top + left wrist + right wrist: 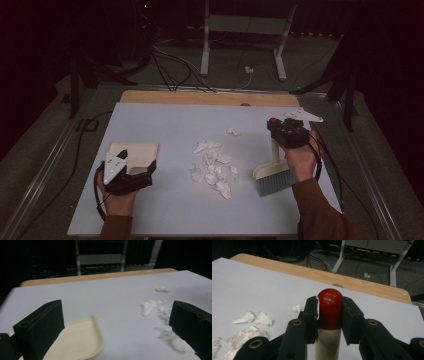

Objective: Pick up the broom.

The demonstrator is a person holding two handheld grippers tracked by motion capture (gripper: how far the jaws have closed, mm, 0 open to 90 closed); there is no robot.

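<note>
High overhead view of table (165, 215); two low finger-level close views (shared paper scraps (214, 166)).

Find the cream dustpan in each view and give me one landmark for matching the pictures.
High view: the dustpan lies at left of centre on the table, just ahead of the left gripper.
Left gripper view: bottom left, its rim beside the near jaw.
Right gripper view: not in it.
Shared landmark: the crumpled white paper scraps mid-table.
</note>
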